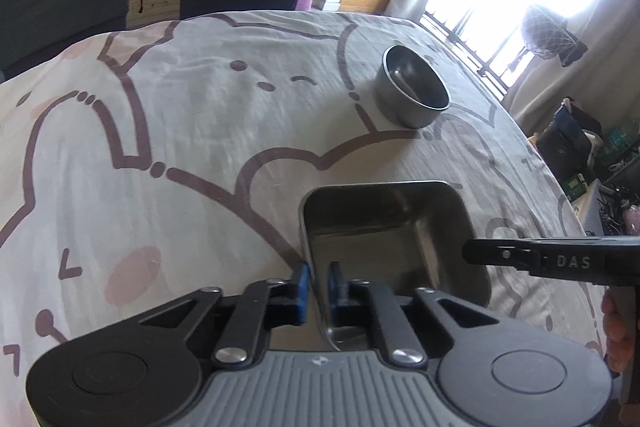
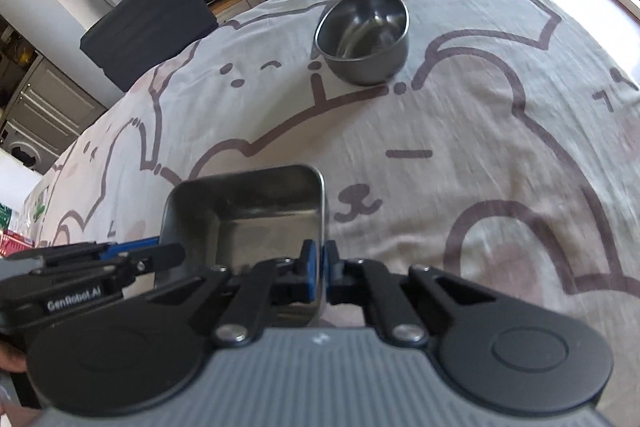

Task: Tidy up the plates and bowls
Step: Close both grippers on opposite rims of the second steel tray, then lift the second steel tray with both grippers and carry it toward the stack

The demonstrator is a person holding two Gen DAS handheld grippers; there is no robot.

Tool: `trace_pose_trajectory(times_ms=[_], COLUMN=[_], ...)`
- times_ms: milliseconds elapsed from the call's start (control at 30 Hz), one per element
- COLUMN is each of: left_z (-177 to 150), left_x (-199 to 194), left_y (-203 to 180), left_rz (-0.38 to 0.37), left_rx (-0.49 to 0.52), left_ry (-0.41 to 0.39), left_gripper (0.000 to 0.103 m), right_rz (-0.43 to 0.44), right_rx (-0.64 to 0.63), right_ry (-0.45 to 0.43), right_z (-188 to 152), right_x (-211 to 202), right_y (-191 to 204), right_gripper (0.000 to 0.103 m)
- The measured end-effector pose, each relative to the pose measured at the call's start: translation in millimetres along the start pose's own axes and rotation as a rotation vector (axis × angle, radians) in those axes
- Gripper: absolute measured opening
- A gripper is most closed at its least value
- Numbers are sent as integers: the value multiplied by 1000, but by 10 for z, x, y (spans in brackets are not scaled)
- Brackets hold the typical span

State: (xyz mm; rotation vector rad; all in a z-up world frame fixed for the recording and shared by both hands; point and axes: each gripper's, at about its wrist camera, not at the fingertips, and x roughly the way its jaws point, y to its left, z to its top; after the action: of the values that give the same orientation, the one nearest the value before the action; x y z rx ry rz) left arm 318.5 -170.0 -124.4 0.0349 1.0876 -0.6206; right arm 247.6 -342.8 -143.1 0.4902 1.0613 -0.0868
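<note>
Step in hand, as judged: two-handed carry of square stainless-steel dish (image 1: pixel 394 227) over table under grey cartoon-print cloth (image 1: pixel 180 115).

Left of dish: left gripper (image 1: pixel 318 281), nearly closed, blue pads (image 1: pixel 303 283) clamped across left wall of dish, one pad outside, one inside. In right wrist view, same tool (image 2: pixel 160 257) visible at left rim of dish.

Centre: dish (image 2: pixel 256 211) empty, upright, roughly level. Lifted or resting on cloth: cannot tell.

Right of dish: right gripper (image 2: pixel 318 267), nearly closed, pads astride right wall of dish. In left wrist view, black finger (image 1: pixel 520 255) of same tool at right rim.

Beyond dish, toward far table edge and slightly right: round stainless-steel bowl (image 1: pixel 412 91), upright, empty, well apart from dish, same bowl (image 2: pixel 362 35) in right wrist view. Dark chairs (image 2: pixel 152 23) behind far table edge.

Next move, as judged: likely transfer of dish toward bowl for grouping. Requirements: equal clamping force on both walls, matched travel of both tools, dish level. Risk: thin, slick walls, slip under uneven pull.
</note>
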Motion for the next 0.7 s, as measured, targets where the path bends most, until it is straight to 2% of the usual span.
trace_pose_trajectory(times_ms=[133, 333, 533, 700], left_z=[16, 35, -31, -215], left_x=[-91, -396, -849, -1264], left_y=[21, 0, 109, 279], left_rz=[-8, 4, 34, 70], left_rx=[-10, -7, -28, -63], left_ry=[-21, -87, -158, -208], left_gripper=[4, 4, 4, 4], right_rz=[17, 51, 137, 217], right_rx=[-10, -26, -57, -83], right_ry=[-14, -82, -152, -165], right_z=[-7, -29, -98, -161], right_x=[-56, -281, -515, -614], right_y=[-7, 64, 253, 519], right_gripper=[4, 4, 4, 4])
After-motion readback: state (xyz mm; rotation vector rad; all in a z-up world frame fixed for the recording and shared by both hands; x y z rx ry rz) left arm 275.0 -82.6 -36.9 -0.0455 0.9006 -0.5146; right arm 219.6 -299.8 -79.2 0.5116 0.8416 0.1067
